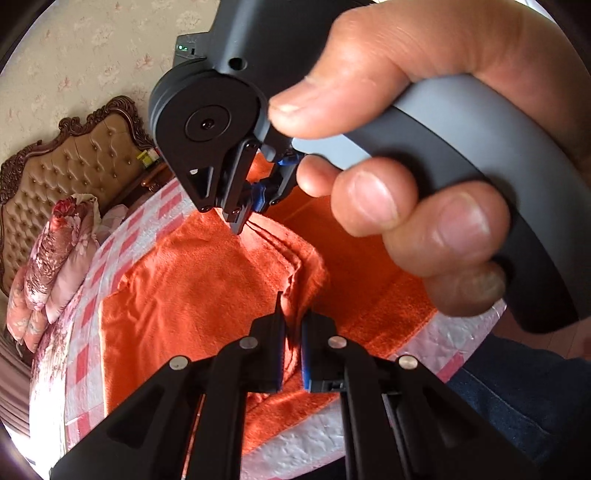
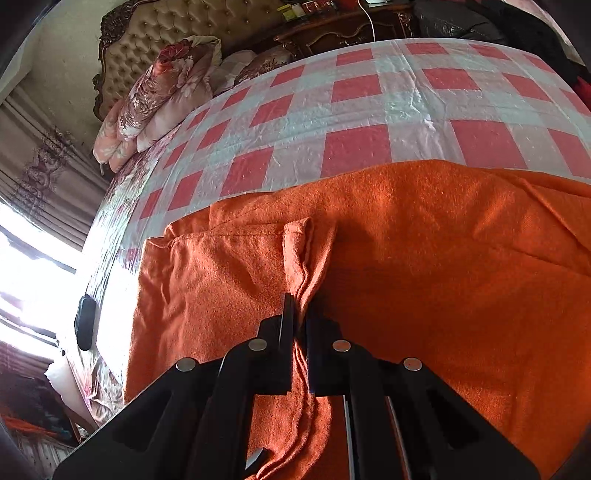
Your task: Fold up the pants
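Note:
Orange fleece pants point(image 1: 192, 288) lie spread on the bed, with a raised ridge of cloth running across them. My left gripper point(image 1: 292, 325) is shut on the near end of that ridge, orange cloth pinched between its pads. Farther along the same ridge, my right gripper point(image 1: 242, 221) is held by a hand point(image 1: 406, 110) and points down, its tips closed on the cloth. In the right wrist view the right gripper point(image 2: 301, 314) is shut on a bunched fold of the pants point(image 2: 443, 258), and a folded-over flap lies just beyond its tips.
A red-and-white checked cover point(image 2: 354, 110) lies under the pants. Floral pillows point(image 2: 162, 85) and a tufted headboard point(image 1: 74, 162) stand at the bed's far end, with a dark wooden nightstand point(image 2: 351, 29) behind. A black object point(image 2: 85, 325) sits at the left bed edge. A jeans-clad leg point(image 1: 517, 398) is at the near edge.

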Tool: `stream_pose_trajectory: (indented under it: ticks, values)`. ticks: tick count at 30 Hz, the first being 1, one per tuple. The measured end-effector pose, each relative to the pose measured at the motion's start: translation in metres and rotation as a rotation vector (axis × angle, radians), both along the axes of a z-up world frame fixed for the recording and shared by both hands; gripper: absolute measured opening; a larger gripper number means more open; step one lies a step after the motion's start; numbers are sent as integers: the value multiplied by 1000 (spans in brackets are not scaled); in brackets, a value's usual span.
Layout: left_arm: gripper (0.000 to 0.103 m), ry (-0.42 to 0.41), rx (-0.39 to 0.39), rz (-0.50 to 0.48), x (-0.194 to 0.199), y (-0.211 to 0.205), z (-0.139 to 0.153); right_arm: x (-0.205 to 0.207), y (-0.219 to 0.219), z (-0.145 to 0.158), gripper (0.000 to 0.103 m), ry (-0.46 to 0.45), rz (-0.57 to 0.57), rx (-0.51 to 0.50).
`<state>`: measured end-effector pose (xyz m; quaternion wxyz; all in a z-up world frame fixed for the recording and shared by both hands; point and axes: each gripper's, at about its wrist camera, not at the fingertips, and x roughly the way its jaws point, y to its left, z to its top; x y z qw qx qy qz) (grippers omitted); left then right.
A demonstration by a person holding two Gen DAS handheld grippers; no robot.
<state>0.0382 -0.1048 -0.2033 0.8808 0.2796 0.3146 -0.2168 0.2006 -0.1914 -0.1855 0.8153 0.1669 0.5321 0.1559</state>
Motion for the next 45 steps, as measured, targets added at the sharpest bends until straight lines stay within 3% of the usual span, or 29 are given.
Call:
stream_pose_trajectory:
  ticks: [3,5,7,9,12,14,15,16,18,20,23,25,29,30,32,34,36,38,40,43,45]
  values:
    - [12,29,-45,8,2,3,0,-1,2,0,7,-7,-1,-28]
    - [27,81,-123,0,2,10,9,-1,4,0,7,-14,-6,-41]
    - [45,72,-195,13,-4,25,27,-1,8,1,7,-27,1,-70]
    - [45,65,-245,66,-9,49,41,-2,11,1,7,-37,8,-94]
    - [44,65,-336,296,-9,119,56,-3,12,2,7,-45,13,-111]
    - [33,100,-398,462,-6,167,54,-5,15,3,8,-53,13,-144]
    - [21,124,-435,539,-3,193,52,-8,16,6,15,-52,3,-181]
    - [19,143,-451,574,2,209,50,-12,18,13,17,-64,-15,-223]
    - [17,146,-452,582,9,226,48,-26,25,30,21,-136,-17,-281]
    - [16,164,-458,527,16,225,47,-46,42,48,22,-221,39,-329]
    - [15,206,-387,510,32,217,31,-70,68,48,25,-235,109,-348]
    - [13,278,-359,542,38,217,13,-79,82,33,40,-215,129,-414]
    - [13,229,-280,504,33,210,6,-83,88,3,69,-128,133,-502]
    - [14,220,-273,498,33,209,5,-85,85,2,89,-142,92,-527]
    - [25,208,-247,509,36,211,3,-84,79,-1,92,-120,63,-534]
    - [45,218,-258,556,39,217,3,-81,72,-4,98,-89,38,-490]
    - [53,258,-272,607,34,223,11,-79,62,-8,98,-58,11,-437]
    - [55,205,-268,643,29,224,24,-81,65,-7,98,-71,24,-451]
    - [78,123,-221,613,25,212,36,-82,65,-7,98,-75,23,-451]
    - [87,107,-207,568,28,199,40,-82,65,-7,98,-73,21,-446]
    - [89,128,-226,588,30,201,38,-81,65,-7,98,-76,26,-447]
